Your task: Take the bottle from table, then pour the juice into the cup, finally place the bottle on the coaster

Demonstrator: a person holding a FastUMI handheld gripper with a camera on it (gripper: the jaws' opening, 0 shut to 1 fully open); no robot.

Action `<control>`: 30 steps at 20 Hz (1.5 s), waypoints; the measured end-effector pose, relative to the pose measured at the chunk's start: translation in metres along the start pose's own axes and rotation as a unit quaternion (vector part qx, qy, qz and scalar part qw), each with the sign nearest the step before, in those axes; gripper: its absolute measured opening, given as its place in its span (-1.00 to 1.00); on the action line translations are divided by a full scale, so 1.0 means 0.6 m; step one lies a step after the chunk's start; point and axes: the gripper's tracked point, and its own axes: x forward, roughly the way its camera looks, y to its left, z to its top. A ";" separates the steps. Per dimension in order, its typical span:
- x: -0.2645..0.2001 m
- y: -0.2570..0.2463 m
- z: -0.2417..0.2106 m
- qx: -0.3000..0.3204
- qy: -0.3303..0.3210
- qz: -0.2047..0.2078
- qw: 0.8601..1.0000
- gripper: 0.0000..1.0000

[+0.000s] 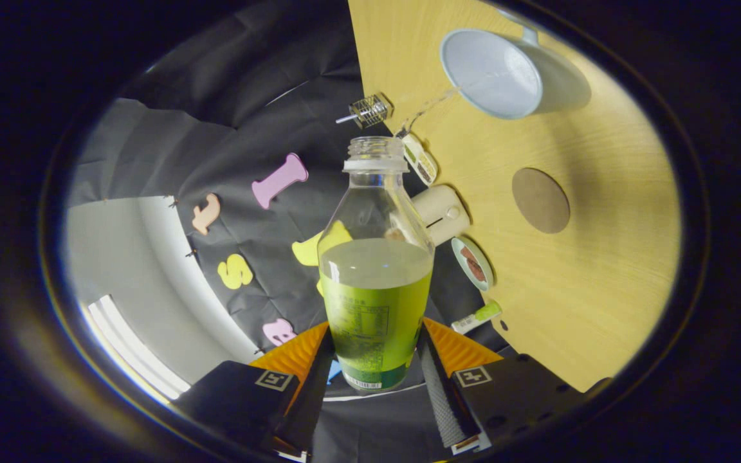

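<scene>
One ribbed clear bottle (375, 270) in claw (375, 360)

I have the clear plastic bottle (375, 270) clamped between the gripper (375, 366) fingers, one pressing on each side of its green-labelled lower body. Its cap is off, the threaded neck open, and yellow-green juice fills roughly the lower half. The view is rolled, so the pale wooden table (602, 308) stands on edge beside the bottle. On it I see the pale blue cup (505, 74) with a handle, its open mouth facing me, beyond the bottle's neck. The round brown coaster (541, 200) lies flat and bare on the tabletop, apart from the cup.
</scene>
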 end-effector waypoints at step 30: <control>-0.003 0.038 -0.003 0.011 -0.003 0.027 1.000 0.52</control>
